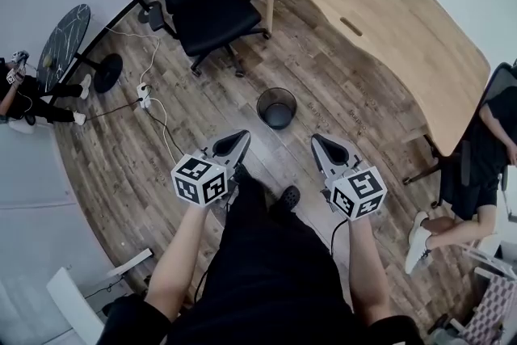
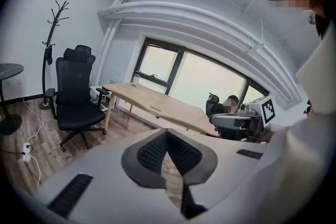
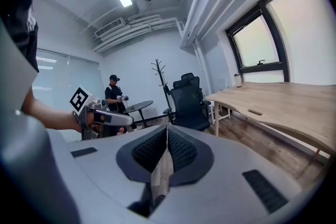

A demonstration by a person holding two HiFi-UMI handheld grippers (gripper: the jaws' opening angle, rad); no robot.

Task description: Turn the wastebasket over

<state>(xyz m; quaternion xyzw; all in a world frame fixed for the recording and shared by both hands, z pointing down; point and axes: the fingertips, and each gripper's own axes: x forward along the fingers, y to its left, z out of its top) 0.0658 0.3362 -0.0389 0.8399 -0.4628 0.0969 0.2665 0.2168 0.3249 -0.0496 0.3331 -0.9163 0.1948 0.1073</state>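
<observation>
Left gripper (image 1: 239, 138): held low and ahead of the body, tipped a little downward; its jaws are pressed together with nothing between them; no contact is made with anything.
Right gripper (image 1: 321, 143): carried level with the left one and well apart from it; its jaws are likewise closed on nothing; the pair is judged to be aimed at the bin ahead, the approach not yet begun.
Desk (image 1: 380, 20): its curved edge is seen to the right of the bin; room on that side is bounded by it and by its leg.
Office chair (image 1: 198, 0): parked beyond and left of the bin; its wheeled base is kept apart from the bin.
Wastebasket (image 1: 276, 107): set upright on the wood floor, mouth up, between chair and desk, touching neither; open floor is left on every side, so a tip in any direction is judged possible.
Power strip (image 1: 145, 96): laid with its cable on the floor to the left, well clear of the bin.
</observation>
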